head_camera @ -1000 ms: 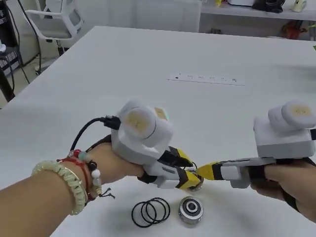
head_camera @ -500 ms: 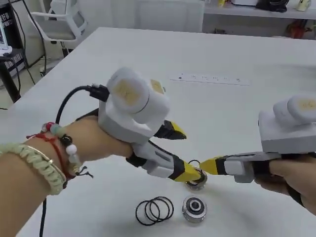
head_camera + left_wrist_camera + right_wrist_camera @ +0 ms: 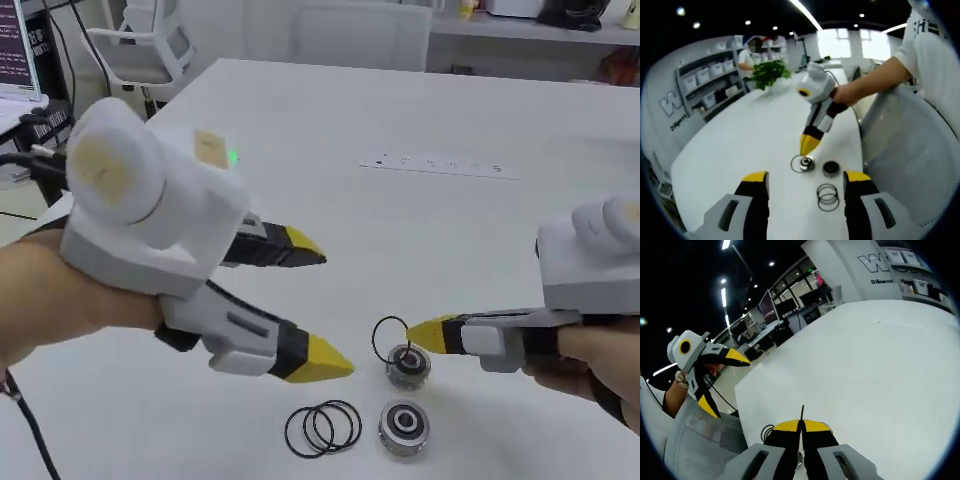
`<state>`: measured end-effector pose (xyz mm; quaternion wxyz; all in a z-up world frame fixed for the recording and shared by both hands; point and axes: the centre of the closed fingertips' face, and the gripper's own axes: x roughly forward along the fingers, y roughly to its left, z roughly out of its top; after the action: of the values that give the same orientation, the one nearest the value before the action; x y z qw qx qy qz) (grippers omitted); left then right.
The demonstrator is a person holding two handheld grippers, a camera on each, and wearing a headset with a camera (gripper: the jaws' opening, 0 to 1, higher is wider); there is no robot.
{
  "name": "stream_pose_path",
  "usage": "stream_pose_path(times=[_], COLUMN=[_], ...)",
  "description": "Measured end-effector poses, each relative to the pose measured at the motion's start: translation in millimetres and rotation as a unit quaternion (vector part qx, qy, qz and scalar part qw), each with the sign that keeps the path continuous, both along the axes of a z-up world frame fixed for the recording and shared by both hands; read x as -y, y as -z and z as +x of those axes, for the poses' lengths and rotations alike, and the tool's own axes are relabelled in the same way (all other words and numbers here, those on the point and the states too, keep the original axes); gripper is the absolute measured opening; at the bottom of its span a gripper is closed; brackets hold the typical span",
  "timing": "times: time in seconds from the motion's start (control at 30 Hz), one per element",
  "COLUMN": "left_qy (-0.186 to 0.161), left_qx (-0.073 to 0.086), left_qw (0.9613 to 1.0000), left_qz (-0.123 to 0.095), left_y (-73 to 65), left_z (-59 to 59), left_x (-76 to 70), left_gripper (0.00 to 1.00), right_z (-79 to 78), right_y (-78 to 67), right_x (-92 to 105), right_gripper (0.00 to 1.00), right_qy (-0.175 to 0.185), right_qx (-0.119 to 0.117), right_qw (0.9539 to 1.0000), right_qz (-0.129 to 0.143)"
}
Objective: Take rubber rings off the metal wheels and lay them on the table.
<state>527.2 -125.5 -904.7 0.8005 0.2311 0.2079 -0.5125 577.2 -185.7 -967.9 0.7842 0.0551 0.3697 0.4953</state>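
**One ring coming off, one wheel already bare**

A small heap of loose rings lies flat on the table, and just beside it stands a second wheel that looks stripped, so I judge that part done. The wheel behind it is the one in hand. My right claw is pinched tight on a rubber ring, which stands up as a thin loop against that wheel; whether it is fully free of the rim I cannot tell. In the right gripper view the ring shows as a thin black line rising from between my closed jaws. What is left, as I see it, is to lay this ring by the heap; I cannot tell whether more rings sit on the wheel.

My left claw hangs above the table with its jaws spread wide, holding nothing. Half a second ago its lower jaw was down against this wheel, steadying it; now it has lifted well clear, and the wheel sits on the table alone
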Motion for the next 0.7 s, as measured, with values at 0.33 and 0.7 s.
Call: stream_pose_path(times=[0.33, 0.7], left_qy=[-0.046, -0.089], left_qx=[-0.042, -0.059], left_qw=[0.998, 0.9936], left_qz=[-0.012, -0.037], left_y=[26.2, 37.3], left_z=[-32.2, -45.1], left_x=[-29.2, -40.7], left_gripper=[0.67, 0.69], right_z=[-13.2, -29.9], right_y=[0.0, 2.4], right_x=[-9.4, -20.6], right_gripper=[0.0, 0.0], right_qy=[-0.028, -0.064], right_qx=[-0.006, -0.017], right_qw=[0.9996, 0.9978], right_qz=[-0.001, -0.001])
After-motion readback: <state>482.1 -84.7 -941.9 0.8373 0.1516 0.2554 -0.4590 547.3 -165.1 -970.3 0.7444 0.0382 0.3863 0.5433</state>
